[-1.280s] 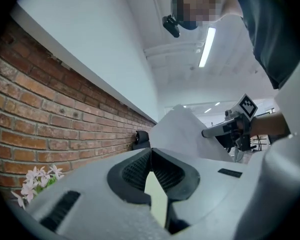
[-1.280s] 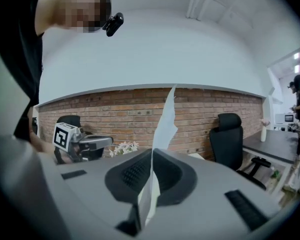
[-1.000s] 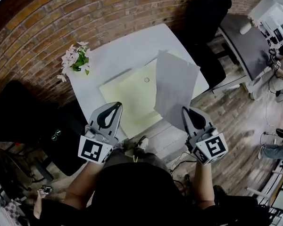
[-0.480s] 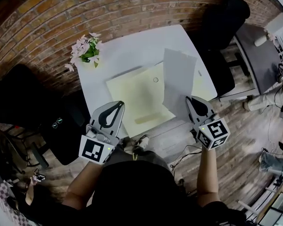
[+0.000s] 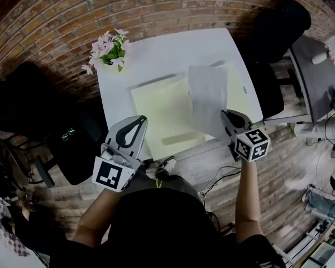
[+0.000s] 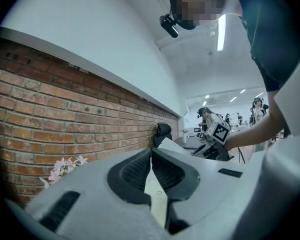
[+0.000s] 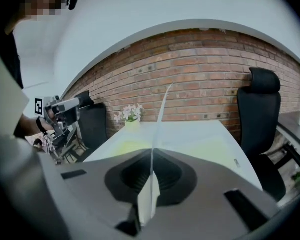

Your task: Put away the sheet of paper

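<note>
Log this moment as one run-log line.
right tool: shut on sheet of paper | sheet: over yellow folder | left tool: shut, empty | paper: not stowed

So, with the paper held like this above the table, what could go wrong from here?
1. The right gripper has its jaws shut on the thin grey sheet of paper only at its near edge, so the free part may sag, crease or slip out.
2. The left gripper is shut and apart from the pale yellow flat folder on the white table. Nothing steadies the folder, so the sheet could push it.
</note>
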`<state>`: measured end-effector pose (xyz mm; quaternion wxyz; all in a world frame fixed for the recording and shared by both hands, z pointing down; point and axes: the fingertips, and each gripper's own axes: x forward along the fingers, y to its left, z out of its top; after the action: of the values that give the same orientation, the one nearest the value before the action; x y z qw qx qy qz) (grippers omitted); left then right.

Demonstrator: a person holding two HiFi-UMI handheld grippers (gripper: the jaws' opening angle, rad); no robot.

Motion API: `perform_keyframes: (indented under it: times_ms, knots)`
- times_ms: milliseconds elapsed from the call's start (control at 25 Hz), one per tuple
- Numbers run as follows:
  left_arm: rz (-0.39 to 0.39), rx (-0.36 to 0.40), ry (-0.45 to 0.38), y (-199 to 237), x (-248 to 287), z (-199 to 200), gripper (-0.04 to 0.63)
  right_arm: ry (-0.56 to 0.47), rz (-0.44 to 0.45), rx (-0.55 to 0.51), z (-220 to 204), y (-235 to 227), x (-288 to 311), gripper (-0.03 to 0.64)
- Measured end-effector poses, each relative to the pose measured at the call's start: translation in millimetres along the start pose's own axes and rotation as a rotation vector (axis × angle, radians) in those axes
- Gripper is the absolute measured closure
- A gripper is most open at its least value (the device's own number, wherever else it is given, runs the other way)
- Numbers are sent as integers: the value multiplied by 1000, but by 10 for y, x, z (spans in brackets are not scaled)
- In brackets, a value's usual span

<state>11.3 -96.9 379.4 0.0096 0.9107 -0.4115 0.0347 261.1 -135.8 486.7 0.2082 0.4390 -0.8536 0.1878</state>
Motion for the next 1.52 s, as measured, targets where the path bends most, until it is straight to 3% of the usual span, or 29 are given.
perform_keyframes:
  times_ms: [240,520,840,1080,1520]
  knots:
    - [30,16,7,48,3,29,566,111,-23,70,-381,-375,171,603]
    - [66,8,33,124,-13,-55,566,180,-27,112,-590,-512,352,603]
    - [91,8,44,142,-1,-93,566,301,-87,41,-918,-711,533,603]
    - [123,5,71,167,-46,-138,566,345,-53,33,-1089,-703,755,603]
    - [169,-4,94,228,-100,-200,566,388,25,-99,-1118,-525,1047,601]
